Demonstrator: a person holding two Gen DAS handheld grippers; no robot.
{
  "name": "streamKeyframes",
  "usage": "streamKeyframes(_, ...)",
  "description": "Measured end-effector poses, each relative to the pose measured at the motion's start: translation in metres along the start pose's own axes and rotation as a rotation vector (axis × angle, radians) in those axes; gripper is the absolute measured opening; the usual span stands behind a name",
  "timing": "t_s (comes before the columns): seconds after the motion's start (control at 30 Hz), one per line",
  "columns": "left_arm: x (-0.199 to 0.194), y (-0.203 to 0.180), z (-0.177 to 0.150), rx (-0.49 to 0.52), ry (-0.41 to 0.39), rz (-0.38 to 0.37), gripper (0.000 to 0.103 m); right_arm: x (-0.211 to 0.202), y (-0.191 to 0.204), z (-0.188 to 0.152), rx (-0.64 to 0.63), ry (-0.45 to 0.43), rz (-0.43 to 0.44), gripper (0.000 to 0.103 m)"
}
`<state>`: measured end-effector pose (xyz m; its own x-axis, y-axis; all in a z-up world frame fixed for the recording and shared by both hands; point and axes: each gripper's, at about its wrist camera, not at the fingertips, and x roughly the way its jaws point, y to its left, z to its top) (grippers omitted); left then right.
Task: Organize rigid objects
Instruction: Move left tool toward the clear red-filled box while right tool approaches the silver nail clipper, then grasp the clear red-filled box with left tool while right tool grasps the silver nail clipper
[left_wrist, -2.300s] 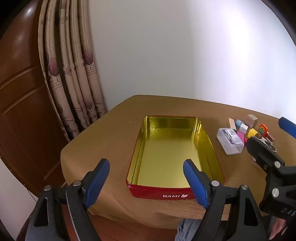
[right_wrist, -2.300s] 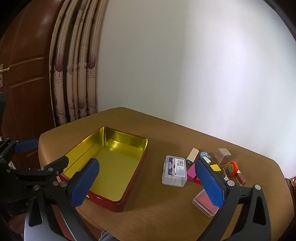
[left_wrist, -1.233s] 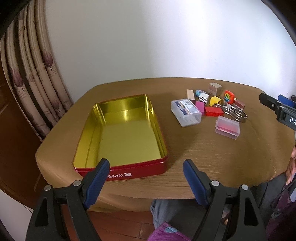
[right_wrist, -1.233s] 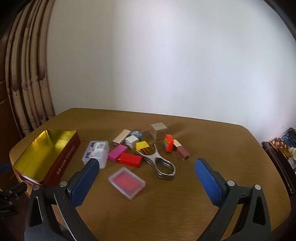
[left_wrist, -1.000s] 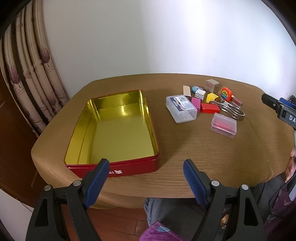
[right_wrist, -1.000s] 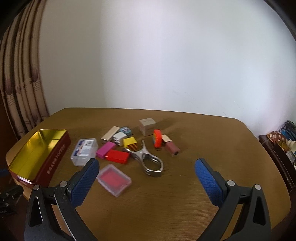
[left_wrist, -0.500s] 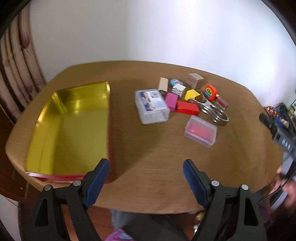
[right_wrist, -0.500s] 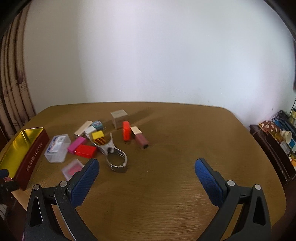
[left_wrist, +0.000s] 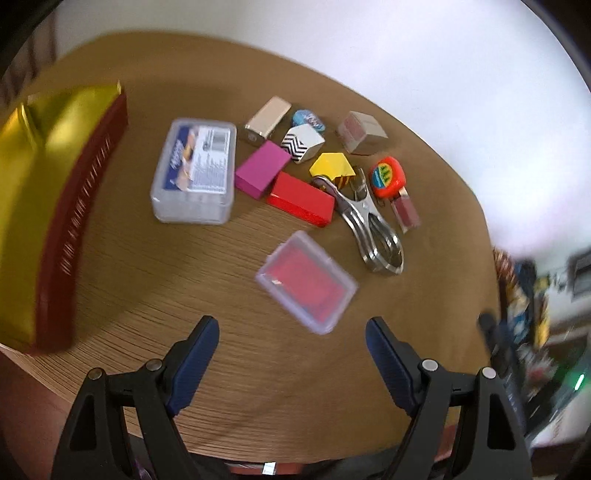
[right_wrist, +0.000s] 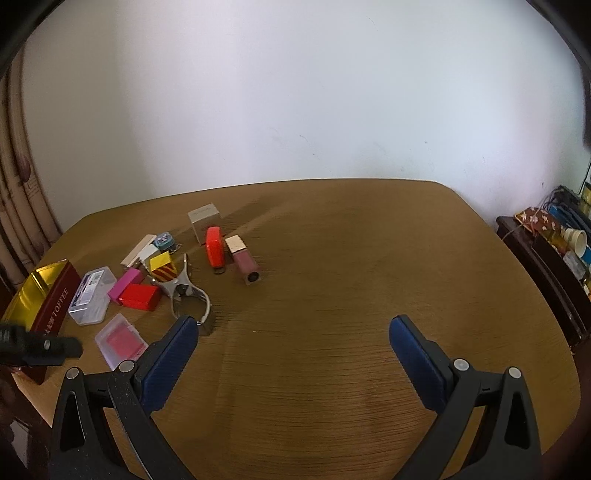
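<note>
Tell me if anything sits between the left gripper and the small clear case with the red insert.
Nothing visible does. The left gripper is open, and only bare table lies between it and the clear case with the red insert. The metal clip sits beyond, off to the side.

An open red tin (left_wrist: 74, 192) with a gold inside lies at the table's (left_wrist: 295, 369) left edge. Beside it, small boxes (left_wrist: 195, 170), blocks (left_wrist: 300, 199) and a metal clip (left_wrist: 373, 236) lie clustered.

I see bare table (right_wrist: 369, 295) on my right; the red tin (left_wrist: 55, 206) and clustered blocks (left_wrist: 295, 173) crowd my left.
</note>
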<state>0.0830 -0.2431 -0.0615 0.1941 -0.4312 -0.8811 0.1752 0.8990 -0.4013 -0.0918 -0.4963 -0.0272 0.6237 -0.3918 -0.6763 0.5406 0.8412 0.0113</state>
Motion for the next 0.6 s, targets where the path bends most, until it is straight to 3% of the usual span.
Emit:
streamKeyframes(0.23,0.026,-0.006,0.021,-0.180,0.055,0.054,0.084,0.007,-0.021,-0.001,0.068,0.033,0.034,0.103)
streamKeyframes(0.6,0.055,-0.007,0.030,-0.315,0.094,0.100,0.084,0.019,-0.026,-0.007,0.104,0.091,0.101,0.103)
